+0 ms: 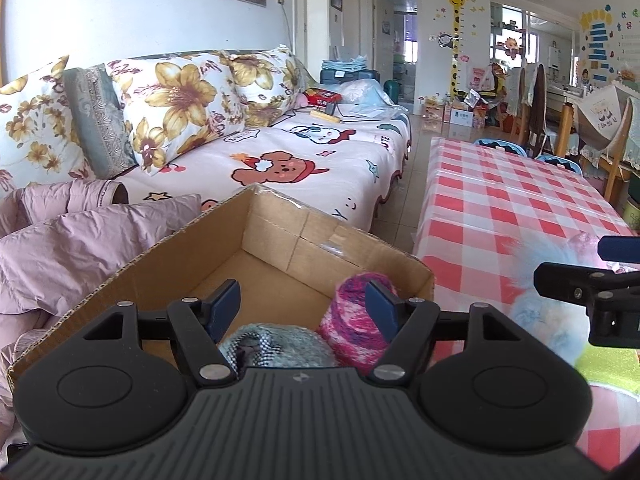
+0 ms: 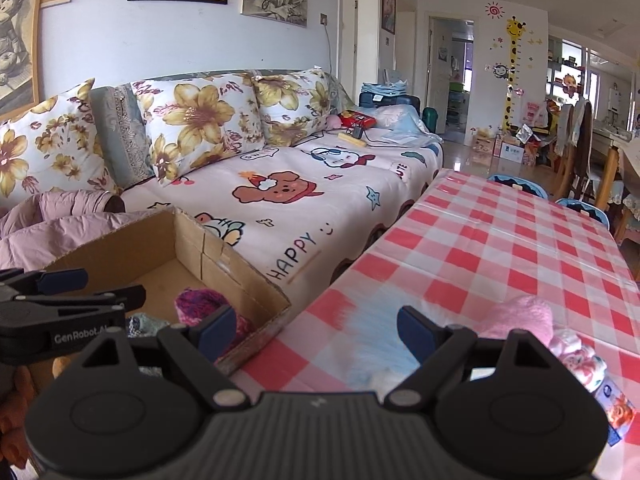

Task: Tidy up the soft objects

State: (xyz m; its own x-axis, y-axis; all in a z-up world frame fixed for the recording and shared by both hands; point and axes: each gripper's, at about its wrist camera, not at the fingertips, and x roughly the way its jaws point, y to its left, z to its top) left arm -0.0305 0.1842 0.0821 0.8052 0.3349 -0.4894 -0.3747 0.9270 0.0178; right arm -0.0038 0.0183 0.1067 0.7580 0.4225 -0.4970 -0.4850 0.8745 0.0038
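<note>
An open cardboard box [image 1: 296, 236] holds a pink-and-purple knitted roll [image 1: 352, 332] and a grey-teal knitted piece [image 1: 276, 346]. My left gripper [image 1: 302, 308] hangs open over the box's near end. Nothing sits between its pads, and the pink roll lies just behind its right finger. My right gripper [image 2: 316, 330] is open low over a pale blue fluffy item [image 2: 372, 340] on the checked table [image 2: 500, 240]. A pink plush [image 2: 520, 316] lies to its right. The box [image 2: 240, 276] and my left gripper [image 2: 100, 286] show at the left of the right wrist view.
A sofa [image 2: 300, 200] with floral cushions runs behind the box, and a lilac padded jacket [image 1: 72, 248] lies at its near end. Something bright green [image 1: 612, 364] lies near the table's front. Chairs [image 2: 580, 148] and clutter stand at the far right.
</note>
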